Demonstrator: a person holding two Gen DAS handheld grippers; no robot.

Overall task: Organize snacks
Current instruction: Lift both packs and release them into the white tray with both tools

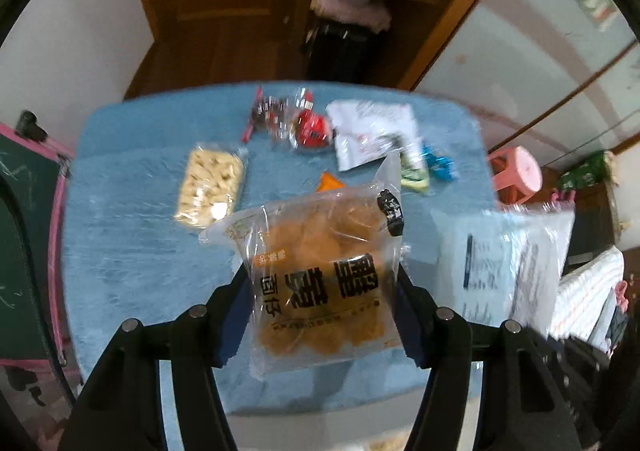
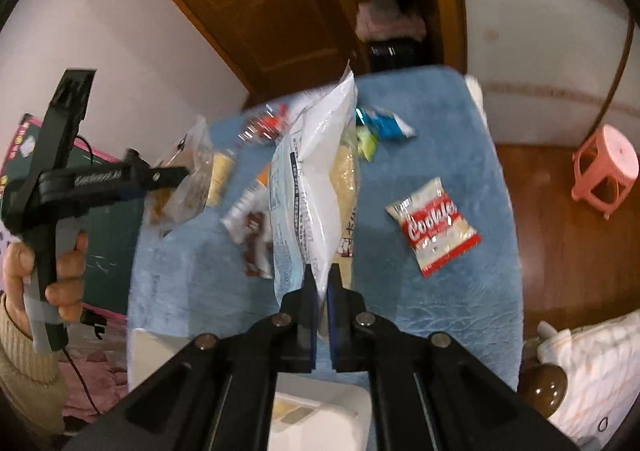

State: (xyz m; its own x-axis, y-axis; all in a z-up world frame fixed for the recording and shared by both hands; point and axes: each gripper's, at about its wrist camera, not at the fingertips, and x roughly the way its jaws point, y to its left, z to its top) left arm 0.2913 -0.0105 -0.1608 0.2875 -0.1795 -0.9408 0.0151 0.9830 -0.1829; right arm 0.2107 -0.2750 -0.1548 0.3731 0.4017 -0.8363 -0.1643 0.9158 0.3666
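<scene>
My left gripper [image 1: 320, 291] is shut on a clear bag of brown fried snacks [image 1: 320, 251] with bold black lettering, held above the blue-covered table [image 1: 132, 251]. In the right wrist view that gripper [image 2: 176, 175] and its bag [image 2: 184, 191] show at the left, with a person's hand [image 2: 60, 271] on the grip. My right gripper [image 2: 320, 275] is shut on the lower edge of a tall white and clear snack bag [image 2: 316, 171], which hangs lifted over the table. The same white bag [image 1: 508, 263] appears blurred at the right of the left wrist view.
On the table lie a pale cracker pack [image 1: 210, 185], red wrapped sweets [image 1: 312, 127], a white pouch [image 1: 372, 131], blue [image 2: 384, 123] and green packets, and a red Cookies packet [image 2: 434, 225]. A white box [image 2: 320, 419] sits at the near edge. A pink stool [image 2: 604, 167] stands on the floor.
</scene>
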